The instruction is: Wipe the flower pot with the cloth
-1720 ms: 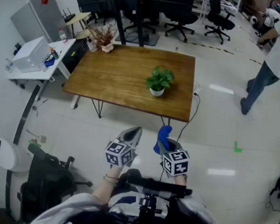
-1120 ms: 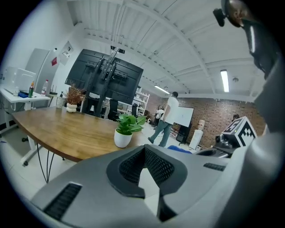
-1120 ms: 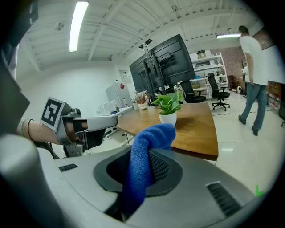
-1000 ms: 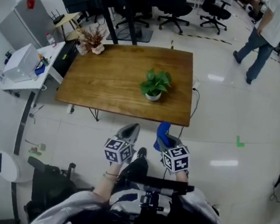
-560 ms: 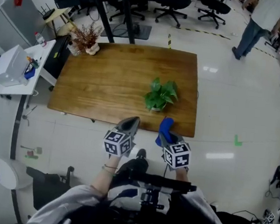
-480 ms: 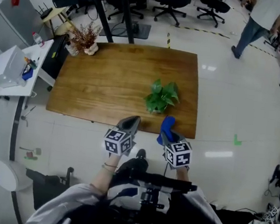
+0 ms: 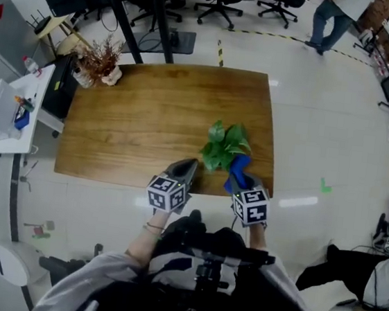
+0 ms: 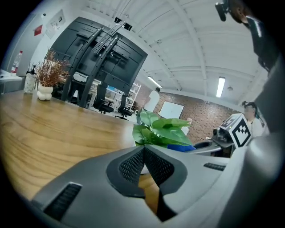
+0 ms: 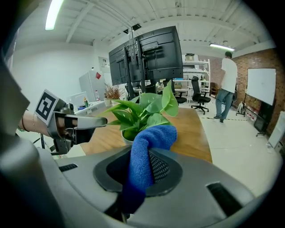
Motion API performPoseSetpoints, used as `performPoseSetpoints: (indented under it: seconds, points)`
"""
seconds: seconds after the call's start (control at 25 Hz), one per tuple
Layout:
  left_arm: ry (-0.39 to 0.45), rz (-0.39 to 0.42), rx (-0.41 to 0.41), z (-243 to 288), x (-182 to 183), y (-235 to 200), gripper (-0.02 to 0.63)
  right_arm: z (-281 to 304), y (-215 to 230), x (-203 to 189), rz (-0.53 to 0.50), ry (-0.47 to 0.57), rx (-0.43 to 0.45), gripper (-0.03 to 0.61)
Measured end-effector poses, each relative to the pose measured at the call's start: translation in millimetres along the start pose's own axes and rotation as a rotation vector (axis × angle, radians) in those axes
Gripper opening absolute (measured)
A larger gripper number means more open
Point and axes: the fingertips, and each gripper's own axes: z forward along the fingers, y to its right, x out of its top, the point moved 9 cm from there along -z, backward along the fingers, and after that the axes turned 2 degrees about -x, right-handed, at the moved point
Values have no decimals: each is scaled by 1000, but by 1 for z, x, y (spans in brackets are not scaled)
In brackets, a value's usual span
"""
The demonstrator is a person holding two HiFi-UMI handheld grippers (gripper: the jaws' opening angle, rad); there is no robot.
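left gripper point(image 8: 143, 150): jaws pressed together, nothing between them; tips over the near edge of the wooden table point(image 7: 129, 116).
right gripper point(image 9: 143, 156): jaws clamped on the blue cloth point(image 9: 149, 142); the cloth loops up out of the jaws and folds forward past the tips.
flower pot point(image 9: 126, 137): white, upright on the table, towards its near-right corner, mostly hidden under its leaves point(image 7: 225, 144).
pot vs right jaws: straight ahead, slightly left of the jaw line, just beyond the cloth's fold. Near; I can't see any contact.
pot vs left jaws: ahead and off to the right; only the leaves show past the shut tips.
nearer gripper: right. In the head view the cloth overlaps the edge of the leaves.
pot axis: vertical, so the wall to wipe faces the right jaws side-on, below the leaf canopy.
next move (judgement): short push forward, a touch left and down, to get the cloth under the leaves and onto the pot wall.
risk (judgement): a small pot may slide or tip with nothing bracing it; the left jaws would have to open to steady it.
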Motion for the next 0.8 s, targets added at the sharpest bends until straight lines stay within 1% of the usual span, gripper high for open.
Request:
performPoseSetpoints:
  seconds: [0.12,0.24,0.32,0.56,0.8]
  points:
    - [-6,-20,-6,6,-1,-3,6,10,4,3,-32,-30,-5,71]
    - [-12,-35,-8,10,-1,-4,6,21,6,3,-51,-62,14,71]
    - [-20,-42,-7,11,-3,-4,6,30,5,-5,-65,-91,29,71]
    - [-28,-92,21,16,-10,-8,6,49,0,-24,-87,-177,109,71]
    - [-62,-137,46,21,-24,1,6,60,-2,-25,-118,-202,189,71]
